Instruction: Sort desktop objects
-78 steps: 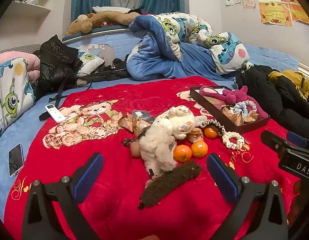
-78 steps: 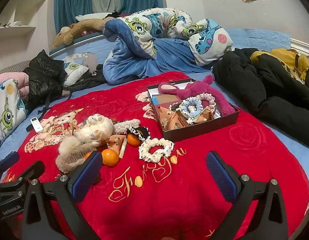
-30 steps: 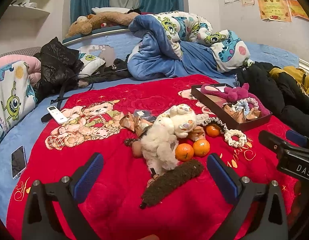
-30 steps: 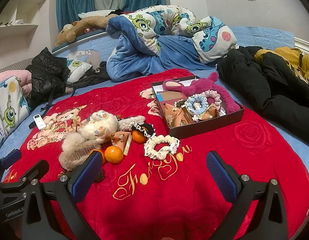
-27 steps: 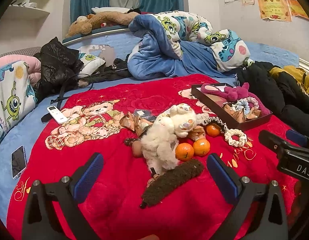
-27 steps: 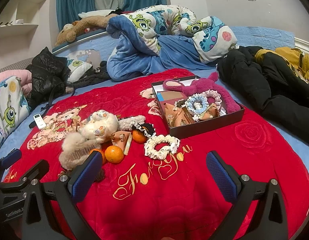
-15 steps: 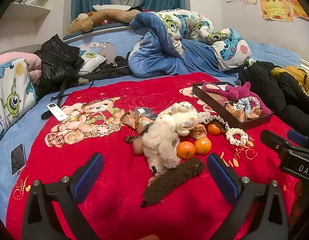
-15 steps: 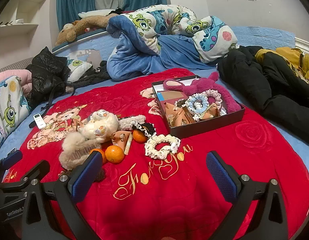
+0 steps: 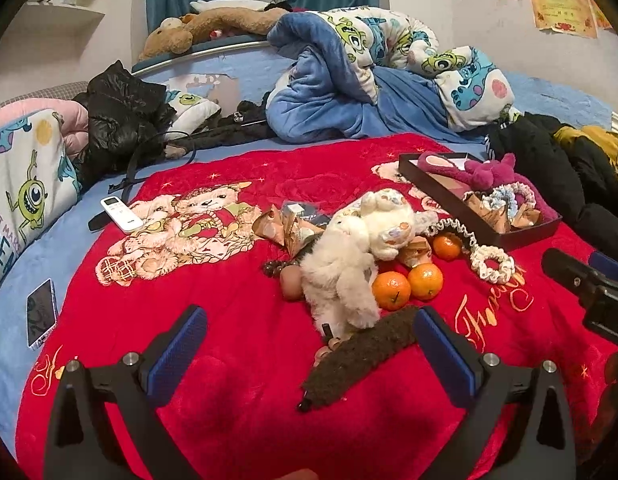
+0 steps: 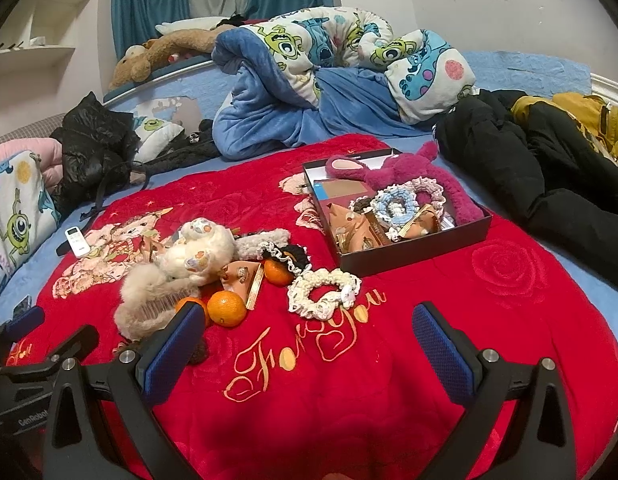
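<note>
On a red blanket (image 9: 213,320) lies a pile: a cream plush toy (image 9: 349,264), three oranges (image 9: 391,290), a brown fuzzy piece (image 9: 361,354), snack packets (image 9: 285,228) and a white scrunchie (image 9: 491,266). A black box (image 10: 409,252) holds a magenta plush (image 10: 389,172), scrunchies and packets. My left gripper (image 9: 309,354) is open and empty, low in front of the pile. My right gripper (image 10: 309,350) is open and empty, short of the white scrunchie (image 10: 323,292) and an orange (image 10: 227,308).
A white remote (image 9: 120,214) and a phone (image 9: 41,312) lie at the left edge. Black clothing (image 10: 549,176) is heaped at the right, a blue quilt (image 9: 349,92) and a black jacket (image 9: 117,112) at the back.
Both grippers have crept slightly forward toward the pile. Both stay open and empty; no object has moved.
</note>
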A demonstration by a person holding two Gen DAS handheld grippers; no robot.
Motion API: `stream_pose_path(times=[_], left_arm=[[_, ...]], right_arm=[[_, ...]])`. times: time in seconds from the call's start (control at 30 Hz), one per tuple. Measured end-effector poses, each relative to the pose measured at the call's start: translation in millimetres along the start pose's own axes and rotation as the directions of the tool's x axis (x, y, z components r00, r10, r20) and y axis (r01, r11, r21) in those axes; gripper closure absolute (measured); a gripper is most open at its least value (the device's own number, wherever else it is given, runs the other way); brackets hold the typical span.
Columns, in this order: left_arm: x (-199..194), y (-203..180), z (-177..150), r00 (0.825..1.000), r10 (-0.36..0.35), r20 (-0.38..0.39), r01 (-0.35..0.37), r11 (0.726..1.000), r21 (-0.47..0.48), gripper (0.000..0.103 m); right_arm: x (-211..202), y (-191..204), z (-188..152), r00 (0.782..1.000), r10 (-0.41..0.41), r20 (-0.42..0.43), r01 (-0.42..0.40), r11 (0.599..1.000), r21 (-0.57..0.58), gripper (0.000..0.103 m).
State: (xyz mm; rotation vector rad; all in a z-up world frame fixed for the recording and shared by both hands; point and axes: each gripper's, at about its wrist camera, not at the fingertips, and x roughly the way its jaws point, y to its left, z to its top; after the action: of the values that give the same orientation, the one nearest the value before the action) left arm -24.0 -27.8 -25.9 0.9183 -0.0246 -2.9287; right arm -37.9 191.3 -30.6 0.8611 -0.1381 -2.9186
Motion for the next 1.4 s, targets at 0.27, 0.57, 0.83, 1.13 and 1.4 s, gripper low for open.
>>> stream_pose_path(times=[0.27,0.57,0.83,1.13,1.4], left_arm=[[4,0,-2,1.0,0.009,-0.018,-0.008,1.0,0.004,0.0],[12,17,-6,0.999,0.032,-0.04,-0.032,0.999,-0.014,0.0],[26,27,-8,0.997,0.038,-0.072,-0.04,0.999,-0.025,0.0],[42,20,12,0.997,-0.029,-0.078,0.026,0.999,-0.042,0.0],[67,-6,58,0.99,-0.072,-0.119,0.077,0.996,0.038,0.0]], right_arm=[[16,11,3,0.999,0.04,-0.017,-0.039,0.999,0.016,0.0],[34,21,4,0.998,0.051,-0.039,-0.051,0.999,0.006,0.0],[51,12,8,0.997,0.036,-0.072,-0.038,0.999,-0.03,0.0],[58,-20,18,0.992,0.089,-0.086,-0.09,0.996,-0.003,0.0],[62,-29,45,0.972,0.204,-0.116,-0.201,0.979,0.036,0.0]])
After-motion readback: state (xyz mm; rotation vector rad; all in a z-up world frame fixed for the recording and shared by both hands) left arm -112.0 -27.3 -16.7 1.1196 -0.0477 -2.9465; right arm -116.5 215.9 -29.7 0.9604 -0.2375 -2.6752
